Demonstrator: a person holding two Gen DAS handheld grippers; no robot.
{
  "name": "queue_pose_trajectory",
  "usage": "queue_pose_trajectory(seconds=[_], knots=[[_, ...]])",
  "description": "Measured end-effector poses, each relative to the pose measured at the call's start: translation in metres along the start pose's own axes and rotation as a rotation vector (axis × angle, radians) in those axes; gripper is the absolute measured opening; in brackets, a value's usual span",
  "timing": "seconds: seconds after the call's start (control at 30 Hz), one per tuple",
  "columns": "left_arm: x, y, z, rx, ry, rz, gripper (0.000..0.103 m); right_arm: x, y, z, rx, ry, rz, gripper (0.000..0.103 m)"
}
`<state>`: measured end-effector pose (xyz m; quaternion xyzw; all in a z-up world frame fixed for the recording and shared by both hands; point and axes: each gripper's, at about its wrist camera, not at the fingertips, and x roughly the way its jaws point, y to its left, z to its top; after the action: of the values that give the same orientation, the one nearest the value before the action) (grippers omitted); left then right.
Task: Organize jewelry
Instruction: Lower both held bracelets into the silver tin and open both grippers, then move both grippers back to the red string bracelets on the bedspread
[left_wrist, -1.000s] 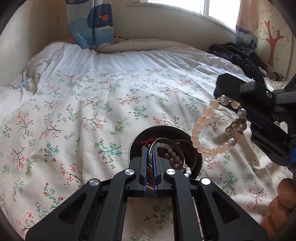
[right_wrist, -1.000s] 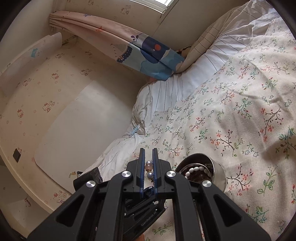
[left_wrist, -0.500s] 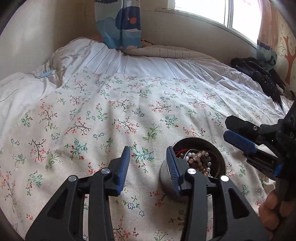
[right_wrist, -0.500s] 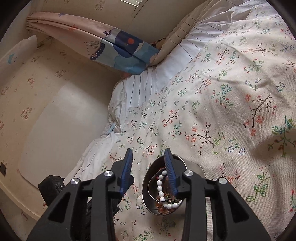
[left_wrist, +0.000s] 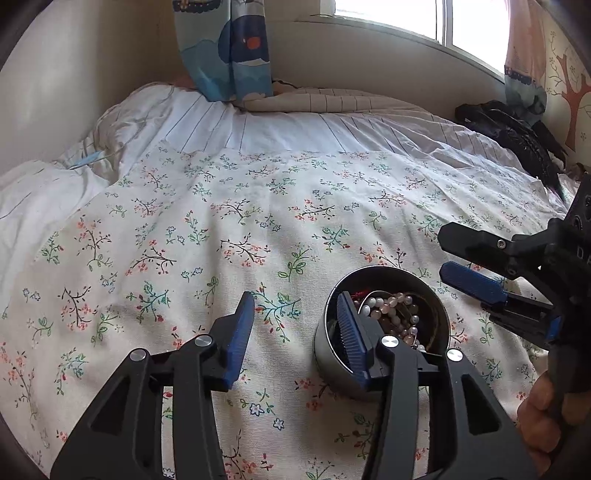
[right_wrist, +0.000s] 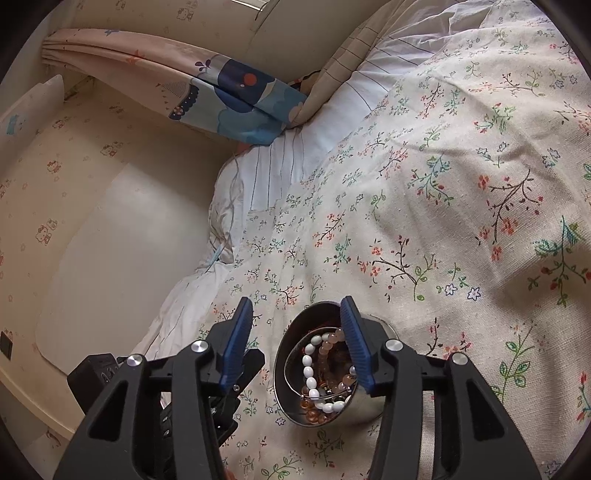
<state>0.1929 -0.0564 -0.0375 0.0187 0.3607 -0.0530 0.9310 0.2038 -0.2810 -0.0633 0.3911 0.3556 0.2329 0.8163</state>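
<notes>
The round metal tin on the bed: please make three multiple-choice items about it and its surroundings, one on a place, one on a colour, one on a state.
1. Where does the round metal tin stand?
A. on the floral bedspread
B. on the window sill
C. on a wooden shelf

2. What colour are the pads of the grippers?
A. red
B. blue
C. yellow

3. What is between the fingers of the left gripper?
A. a pink bead bracelet
B. a white bead bracelet
C. nothing

Key: 1 A, the tin rests on the flower-printed cloth in both views. 2 B, every pad that shows is blue. 3 C, the left jaws are opening with only bedspread seen between them; the right gripper is opening too, also empty, and the bead bracelets lie inside the tin.
</notes>
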Motion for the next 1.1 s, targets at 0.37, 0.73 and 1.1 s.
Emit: queue_pose_trajectory(seconds=[0.37,0.73,1.1], knots=[[-0.007,0.003,-0.008,0.002,0.009,0.01,0.052,-0.014,-0.002,-0.004,-0.016,0.018,-0.11,0.058],[-0.035,-0.017,-0.048,0.139,0.083,-0.089,0.057,-0.063,0.006,-0.068,-0.266,0.184,-0.424,0.067],[-0.05,0.007,-0.064,0.059,0.103,-0.022,0.065,-0.034,0.041,-0.123,-0.553,0.358,-0.403,0.066]])
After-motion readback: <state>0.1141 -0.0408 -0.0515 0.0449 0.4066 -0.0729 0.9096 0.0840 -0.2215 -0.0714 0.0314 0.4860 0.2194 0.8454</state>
